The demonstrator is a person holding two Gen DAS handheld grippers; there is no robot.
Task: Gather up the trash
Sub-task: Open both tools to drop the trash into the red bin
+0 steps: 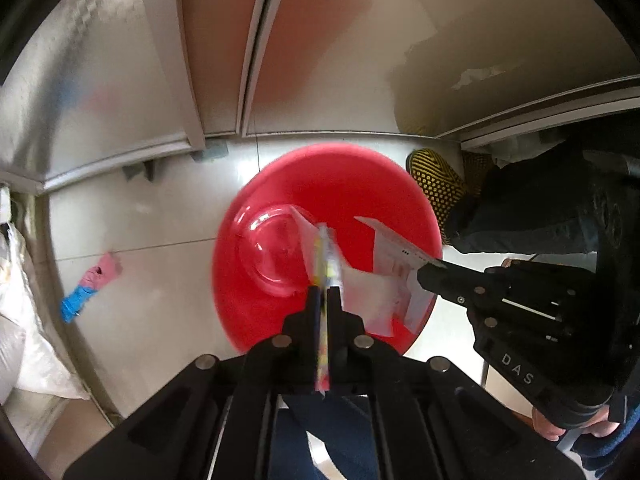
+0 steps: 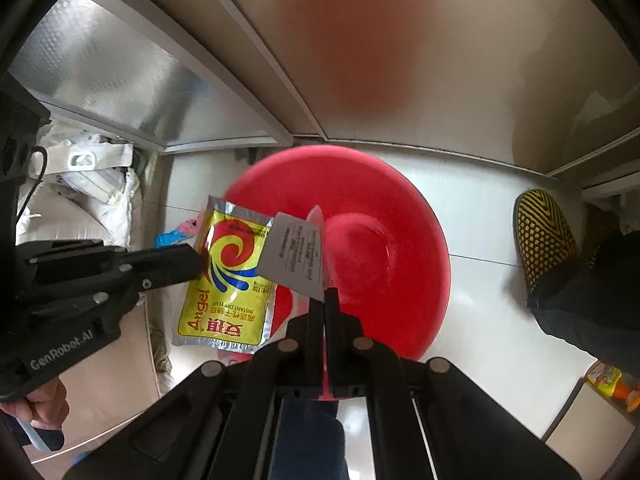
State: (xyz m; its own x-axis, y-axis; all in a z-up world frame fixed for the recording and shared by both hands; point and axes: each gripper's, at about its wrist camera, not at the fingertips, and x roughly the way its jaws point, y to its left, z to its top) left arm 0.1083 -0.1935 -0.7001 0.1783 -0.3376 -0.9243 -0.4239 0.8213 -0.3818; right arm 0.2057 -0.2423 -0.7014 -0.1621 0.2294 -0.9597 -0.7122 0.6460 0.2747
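Pale tiled floor (image 1: 152,280) under a red basin (image 2: 400,216), my left gripper (image 1: 322,290) clamped on a yellow yeast packet (image 2: 228,280) reading "Angel, INSTANT DRY YEAST", my right gripper (image 2: 323,296) pinching a white printed wrapper (image 2: 294,258), both held over the basin.

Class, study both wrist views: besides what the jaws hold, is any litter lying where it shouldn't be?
Yes. A pink and blue wrapper lies loose on the pale floor tiles, apart from the red basin, towards the white sacks. The yellow yeast packet and the white paper slip are pinched in jaws above the basin.
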